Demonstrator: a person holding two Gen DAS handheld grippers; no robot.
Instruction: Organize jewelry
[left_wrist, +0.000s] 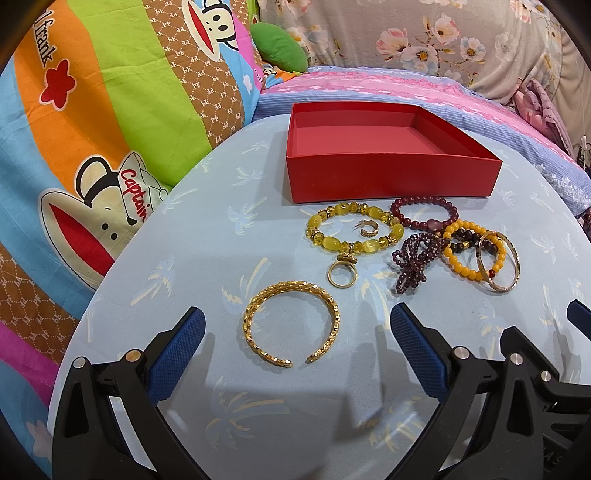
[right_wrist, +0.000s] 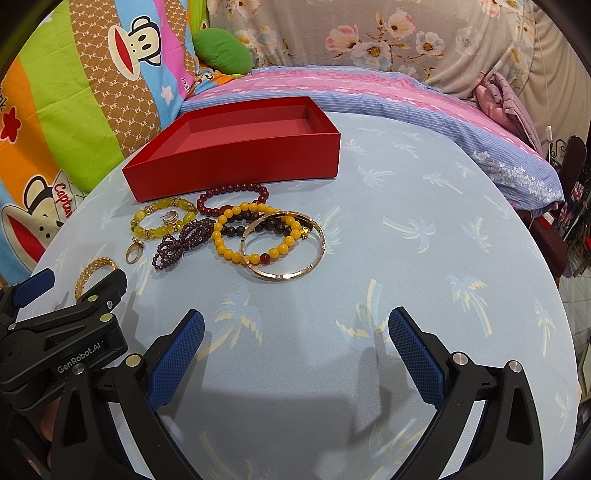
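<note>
Left gripper (left_wrist: 297, 347), fingers spread and empty, straddles the gold cuff (left_wrist: 291, 324), which, thin and flat on the table (left_wrist: 207, 229), may slip free.

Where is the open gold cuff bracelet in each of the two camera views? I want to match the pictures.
Left wrist view: the gold cuff bracelet lies low in the centre, between the open fingers of the left gripper.
Right wrist view: the gold cuff bracelet is at the far left edge, partly hidden behind the left gripper.
Shared landmark: the red box, behind the jewelry in both views.
</note>
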